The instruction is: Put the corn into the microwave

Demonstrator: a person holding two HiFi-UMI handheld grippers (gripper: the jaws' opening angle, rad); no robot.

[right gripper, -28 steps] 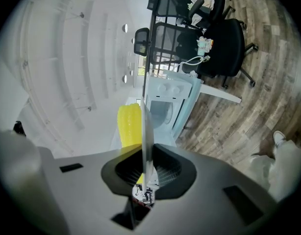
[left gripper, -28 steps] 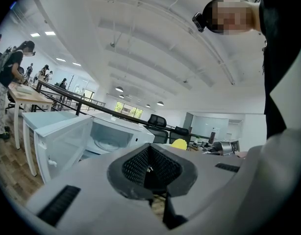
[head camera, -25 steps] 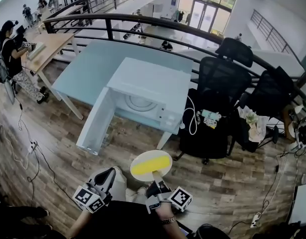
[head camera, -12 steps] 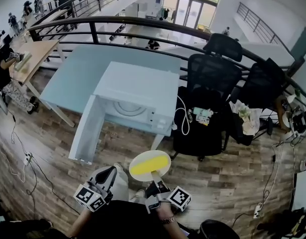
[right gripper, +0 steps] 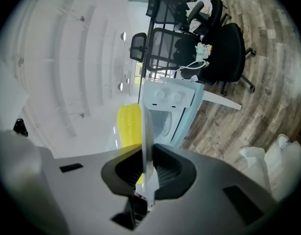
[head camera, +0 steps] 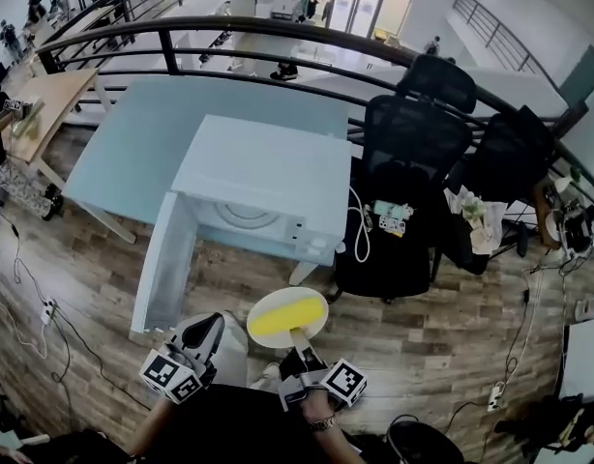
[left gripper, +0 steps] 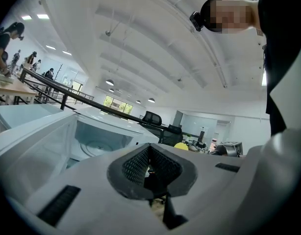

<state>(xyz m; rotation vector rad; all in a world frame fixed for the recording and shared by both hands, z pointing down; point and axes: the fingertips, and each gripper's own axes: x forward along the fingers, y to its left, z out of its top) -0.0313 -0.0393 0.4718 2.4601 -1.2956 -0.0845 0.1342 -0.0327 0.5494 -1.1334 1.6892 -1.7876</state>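
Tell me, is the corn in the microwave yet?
Not yet. Done: the door of the microwave stands open. In hand: the right hand-held gripper pinches the rim of the plate with the corn on it, in front of the microwave. Left: set the plate inside. The left hand-held gripper is shut, empty.

One white box-shaped microwave (head camera: 263,177) stood on one pale blue glass-topped table (head camera: 133,133). One yellow corn cob (head camera: 287,315) lay on one round white plate (head camera: 314,301). Nearest were two grey grippers with marker cubes: the left gripper (head camera: 205,325) and the right gripper (head camera: 299,339). To the right stood three black mesh office chairs (head camera: 413,133). Far left was one wooden desk (head camera: 31,114), with perhaps four people (head camera: 34,10) beyond it, too small to count surely.
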